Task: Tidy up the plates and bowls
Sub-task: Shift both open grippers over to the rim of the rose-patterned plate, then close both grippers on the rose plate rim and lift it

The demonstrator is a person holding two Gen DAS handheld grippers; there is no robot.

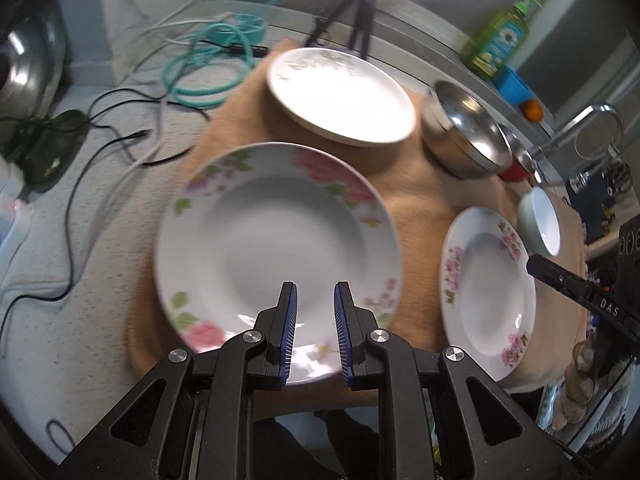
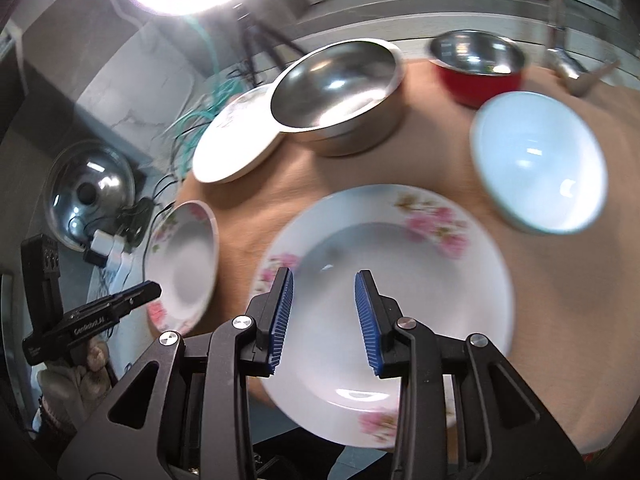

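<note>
My left gripper [image 1: 315, 292] is open and empty, its fingers over the near rim of a large floral deep plate [image 1: 276, 240] on the tan cloth. My right gripper [image 2: 323, 280] is open and empty above a second floral plate [image 2: 384, 284], which also shows in the left wrist view [image 1: 488, 292]. A plain white plate [image 1: 340, 96] [image 2: 236, 140] lies at the back. A steel bowl [image 1: 464, 132] [image 2: 336, 92], a red bowl with steel inside [image 2: 478, 66] and a pale blue bowl [image 2: 540, 160] [image 1: 540, 220] stand behind. The first floral plate shows at the left of the right wrist view [image 2: 182, 264].
The tan cloth [image 1: 420, 200] covers the counter. Cables and a teal hose [image 1: 208, 60] lie at the back left, beside a tripod [image 1: 360, 12]. A steel lid [image 2: 86, 196] lies at left. A soap bottle [image 1: 500, 36] and a faucet [image 1: 588, 120] stand at the right.
</note>
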